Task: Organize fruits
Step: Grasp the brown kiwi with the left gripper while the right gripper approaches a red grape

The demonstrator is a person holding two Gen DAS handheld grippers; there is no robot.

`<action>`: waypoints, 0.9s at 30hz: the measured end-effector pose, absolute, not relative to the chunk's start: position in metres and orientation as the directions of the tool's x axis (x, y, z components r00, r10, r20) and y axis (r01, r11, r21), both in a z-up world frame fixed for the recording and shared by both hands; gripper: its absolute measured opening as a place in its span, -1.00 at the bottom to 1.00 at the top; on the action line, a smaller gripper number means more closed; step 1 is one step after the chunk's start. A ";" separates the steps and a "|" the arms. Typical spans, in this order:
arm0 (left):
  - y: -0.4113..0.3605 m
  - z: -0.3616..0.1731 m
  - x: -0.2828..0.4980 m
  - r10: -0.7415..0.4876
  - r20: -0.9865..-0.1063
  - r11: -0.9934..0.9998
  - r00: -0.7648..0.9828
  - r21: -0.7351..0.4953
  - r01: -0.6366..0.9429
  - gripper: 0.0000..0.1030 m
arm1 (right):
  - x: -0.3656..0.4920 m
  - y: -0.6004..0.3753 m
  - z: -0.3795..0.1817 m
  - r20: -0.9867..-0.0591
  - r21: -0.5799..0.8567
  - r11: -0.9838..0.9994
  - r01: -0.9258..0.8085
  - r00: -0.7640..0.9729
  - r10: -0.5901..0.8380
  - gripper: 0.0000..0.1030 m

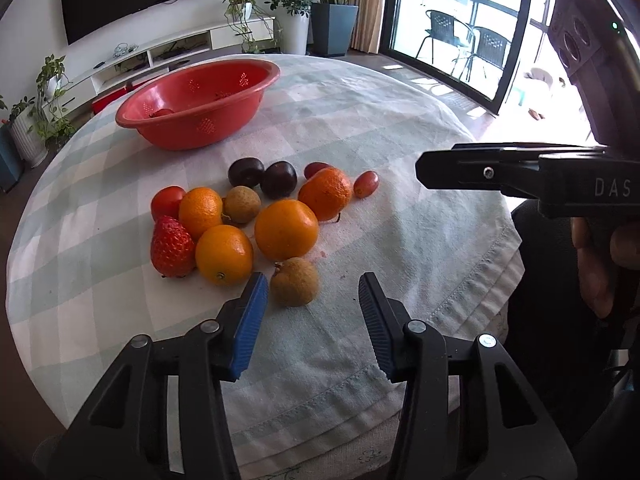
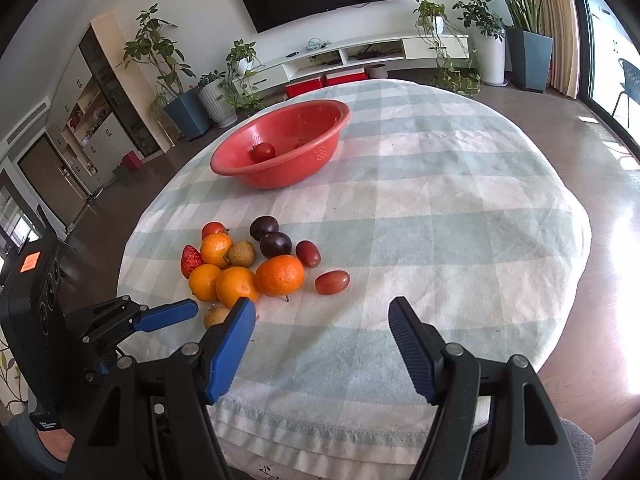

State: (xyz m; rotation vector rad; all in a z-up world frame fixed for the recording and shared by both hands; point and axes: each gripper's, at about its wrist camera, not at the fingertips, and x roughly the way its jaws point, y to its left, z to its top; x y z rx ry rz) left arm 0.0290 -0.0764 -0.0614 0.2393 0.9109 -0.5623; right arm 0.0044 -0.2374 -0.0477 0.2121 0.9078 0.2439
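The left gripper point(image 1: 312, 296) stands wide open and holds nothing; a brown round longan point(image 1: 295, 282) lies between its blue fingertips on the pale green checked tablecloth point(image 1: 400, 128). The right gripper point(image 2: 322, 322) is also spread wide and empty, near the same cloth. Just behind the longan sits the pile of oranges point(image 1: 286, 229), a strawberry point(image 1: 171, 246) and dark plums point(image 1: 279, 178). Further behind the longan stands the red plastic colander bowl point(image 1: 192, 132), with a small red tomato point(image 2: 263, 152) inside.

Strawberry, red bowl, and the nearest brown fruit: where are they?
Strawberry point(image 1: 171, 249): left wrist view, middle of its body.
Red bowl point(image 2: 320, 155): right wrist view, outer wall.
Nearest brown fruit point(image 1: 295, 282): left wrist view, its centre.
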 end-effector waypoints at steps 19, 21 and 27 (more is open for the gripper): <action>-0.081 -0.078 0.044 -0.288 -0.821 0.847 0.492 0.022 0.532 -0.40 | 0.005 -0.233 -0.053 -0.767 0.277 0.953 -0.125 0.568 0.298 0.40; -0.080 -0.078 0.045 -0.290 -0.819 0.849 0.495 0.019 0.528 -0.49 | 0.005 -0.233 -0.054 -0.768 0.277 0.953 -0.123 0.568 0.296 0.40; -0.072 -0.071 0.041 -0.318 -0.796 0.853 0.514 -0.004 0.522 -0.49 | 0.007 -0.233 -0.056 -0.773 0.274 0.954 -0.121 0.562 0.293 0.39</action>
